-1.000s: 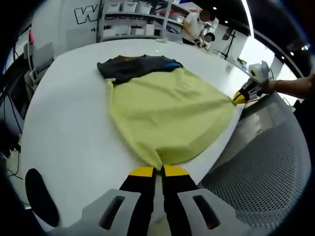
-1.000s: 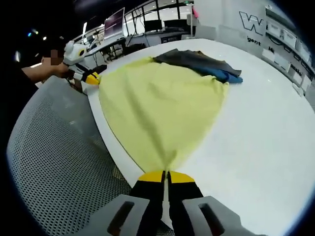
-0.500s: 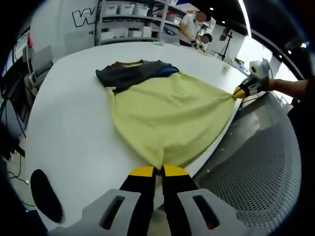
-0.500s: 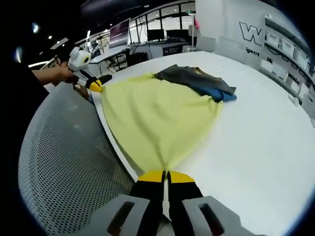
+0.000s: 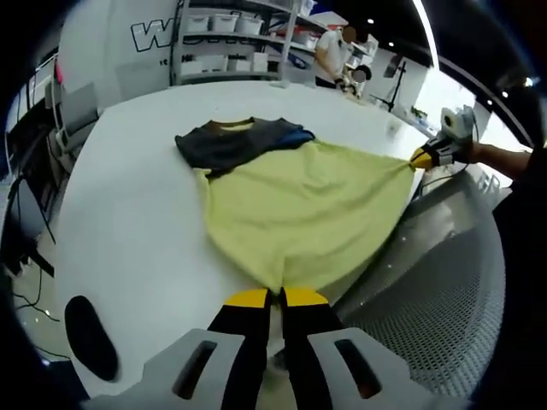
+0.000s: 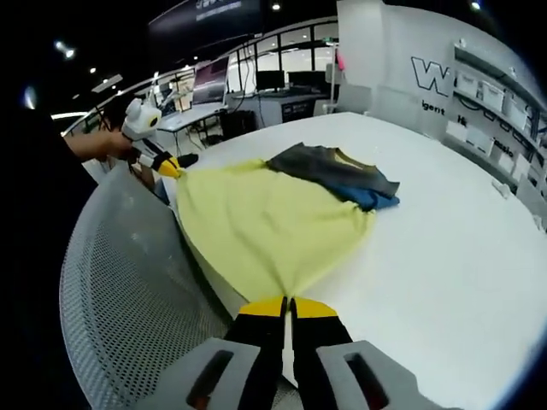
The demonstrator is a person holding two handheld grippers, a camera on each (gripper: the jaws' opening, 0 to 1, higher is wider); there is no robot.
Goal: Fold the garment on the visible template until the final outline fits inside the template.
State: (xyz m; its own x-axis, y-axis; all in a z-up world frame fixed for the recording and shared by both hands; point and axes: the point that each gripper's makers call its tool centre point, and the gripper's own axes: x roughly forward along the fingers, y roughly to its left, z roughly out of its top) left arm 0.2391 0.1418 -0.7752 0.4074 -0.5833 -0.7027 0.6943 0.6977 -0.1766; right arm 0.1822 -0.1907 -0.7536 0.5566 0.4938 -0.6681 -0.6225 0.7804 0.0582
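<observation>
Currently pinching one hem corner of the yellow garment point(image 5: 299, 218) in the left gripper point(image 5: 266, 296), the other corner in the right gripper point(image 6: 279, 306); fabric spread on the white table point(image 5: 128, 205), far end touching dark clothing point(image 5: 231, 141). Keep tension equal; carry both corners forward together.

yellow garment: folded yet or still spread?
Spread. The yellow garment lies in one flat layer over the table edge, stretched between the left gripper and right gripper, each shut on a corner.
</observation>
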